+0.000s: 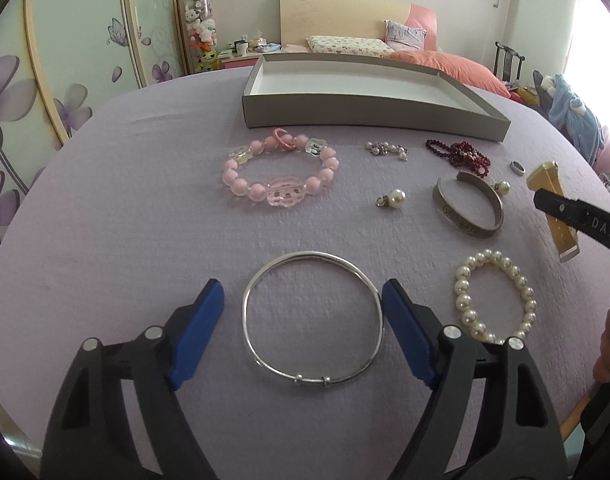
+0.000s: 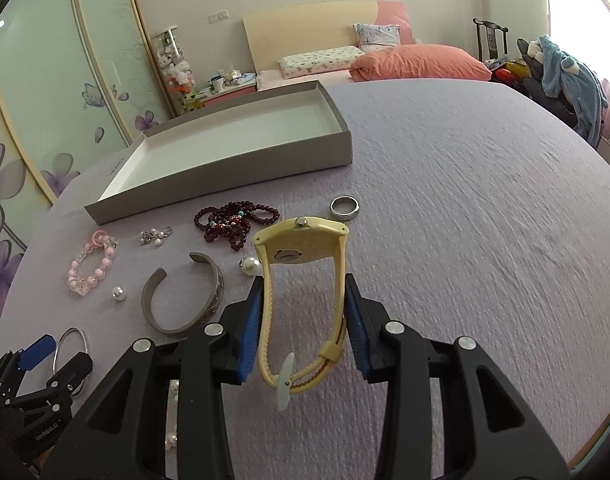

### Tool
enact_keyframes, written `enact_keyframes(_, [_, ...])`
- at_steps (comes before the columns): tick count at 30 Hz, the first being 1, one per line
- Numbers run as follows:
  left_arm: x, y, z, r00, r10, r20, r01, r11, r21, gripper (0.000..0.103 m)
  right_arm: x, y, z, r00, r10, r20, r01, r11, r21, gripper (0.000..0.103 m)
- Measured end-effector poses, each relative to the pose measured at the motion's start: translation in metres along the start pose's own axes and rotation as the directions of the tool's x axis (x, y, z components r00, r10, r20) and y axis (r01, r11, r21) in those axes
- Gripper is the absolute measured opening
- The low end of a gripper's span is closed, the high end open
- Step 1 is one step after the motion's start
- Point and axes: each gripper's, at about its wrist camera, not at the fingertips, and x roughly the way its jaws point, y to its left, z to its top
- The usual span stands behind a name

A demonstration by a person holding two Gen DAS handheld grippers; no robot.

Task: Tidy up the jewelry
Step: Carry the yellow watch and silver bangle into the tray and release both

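My left gripper is open, its blue pads on either side of a thin silver bangle lying flat on the lilac cloth; the right pad touches its rim. My right gripper is shut on the strap of a cream-yellow watch, held above the cloth; the watch also shows in the left wrist view. An open grey box with a white inside stands at the back, also in the right wrist view.
On the cloth lie a pink bead bracelet, a pearl bracelet, a grey cuff, a dark red bead string, a loose pearl, small pearl earrings and a silver ring. A bed lies behind.
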Motion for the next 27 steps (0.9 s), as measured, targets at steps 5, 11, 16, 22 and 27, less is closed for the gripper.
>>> enact_keyframes(5, [-0.003,-0.002,-0.002,1.000,-0.008,0.015,0.008,1.000,0.006,0.070,-0.004,0.006,0.000,1.000,0.014,0.010,-0.014,1.000,-0.008,0.040])
enact_keyframes(11, [-0.007,0.008,0.003,0.999,-0.047,0.013,0.048,0.999,-0.025,0.070,-0.014,0.013,0.010,0.999,0.034,0.042,-0.032,0.999,-0.033,0.040])
enact_keyframes(16, [-0.035,0.023,0.033,0.993,-0.045,0.107,0.047,0.999,-0.015,0.070,-0.023,0.019,0.039,0.994,0.068,0.080,-0.063,0.996,-0.062,0.040])
enact_keyframes(22, [-0.061,0.037,0.104,0.972,-0.037,0.230,0.037,0.999,0.005,0.070,-0.027,0.032,0.096,0.981,0.122,0.152,-0.106,0.989,-0.106,0.040])
enact_keyframes(27, [-0.041,0.042,0.172,0.960,-0.110,0.258,0.122,0.992,-0.031,0.070,-0.006,0.038,0.145,0.973,0.145,0.177,-0.127,0.986,-0.111,0.040])
